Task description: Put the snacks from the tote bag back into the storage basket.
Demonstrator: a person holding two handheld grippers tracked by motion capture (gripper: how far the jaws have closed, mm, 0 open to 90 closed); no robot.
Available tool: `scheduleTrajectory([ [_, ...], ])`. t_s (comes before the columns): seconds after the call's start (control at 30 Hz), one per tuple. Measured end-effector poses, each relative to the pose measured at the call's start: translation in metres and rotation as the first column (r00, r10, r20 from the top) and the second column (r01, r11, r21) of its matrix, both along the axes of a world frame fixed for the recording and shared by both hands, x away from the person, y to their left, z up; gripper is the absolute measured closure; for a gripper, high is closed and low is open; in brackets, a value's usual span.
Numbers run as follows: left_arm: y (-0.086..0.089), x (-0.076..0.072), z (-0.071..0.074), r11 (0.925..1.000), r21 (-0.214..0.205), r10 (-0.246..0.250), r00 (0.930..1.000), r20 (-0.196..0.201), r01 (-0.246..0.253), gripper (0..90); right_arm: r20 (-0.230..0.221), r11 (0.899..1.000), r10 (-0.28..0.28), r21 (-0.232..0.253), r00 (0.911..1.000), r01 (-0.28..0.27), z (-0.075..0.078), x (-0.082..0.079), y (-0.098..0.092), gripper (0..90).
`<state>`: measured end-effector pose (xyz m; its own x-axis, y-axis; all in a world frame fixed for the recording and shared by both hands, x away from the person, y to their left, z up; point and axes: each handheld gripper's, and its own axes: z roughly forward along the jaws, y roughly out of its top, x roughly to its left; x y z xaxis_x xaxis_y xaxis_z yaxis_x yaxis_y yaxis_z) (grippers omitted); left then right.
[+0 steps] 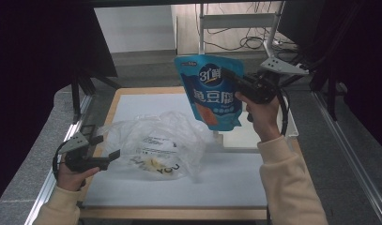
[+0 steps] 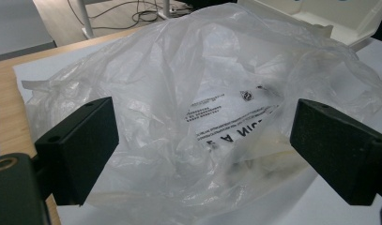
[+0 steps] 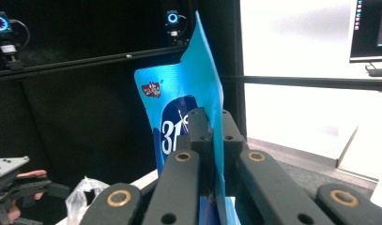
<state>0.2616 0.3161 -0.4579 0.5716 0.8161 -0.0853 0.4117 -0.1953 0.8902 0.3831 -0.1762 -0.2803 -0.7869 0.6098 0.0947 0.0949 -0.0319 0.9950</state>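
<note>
A person's right hand-held gripper (image 1: 241,84) lifts a blue snack pouch (image 1: 212,91) well above the bench (image 1: 235,187), jaws clenched on the pouch's edge. Below and to the left of the pouch lies a crumpled clear plastic bag (image 1: 156,143), something pale, perhaps food, inside it. The left hand-held gripper (image 1: 109,147) rests beside the bag, jaws spread wide, gripping nothing.
</note>
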Motion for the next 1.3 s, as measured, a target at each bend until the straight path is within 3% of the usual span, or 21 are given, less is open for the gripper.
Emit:
scheduleTrajectory([
  [0.87,0.000,0.000,0.000,1.0000,-0.001,0.003,1.0000,-0.004,-0.003,8.4,-0.006,0.993,-0.118,-0.011,0.9930,0.118,-0.006,0.021,-0.052,88.0],
  [1.07,-0.001,0.000,-0.001,1.0000,0.007,0.003,1.0000,-0.007,-0.003,8.4,-0.028,0.990,-0.137,-0.023,0.9901,0.137,-0.016,0.032,-0.056,88.0],
  [1.3,-0.001,0.000,-0.001,1.0000,0.002,0.008,0.9999,-0.007,-0.008,8.4,-0.066,0.988,-0.157,-0.026,0.9854,0.155,-0.039,0.051,-0.059,88.0],
])
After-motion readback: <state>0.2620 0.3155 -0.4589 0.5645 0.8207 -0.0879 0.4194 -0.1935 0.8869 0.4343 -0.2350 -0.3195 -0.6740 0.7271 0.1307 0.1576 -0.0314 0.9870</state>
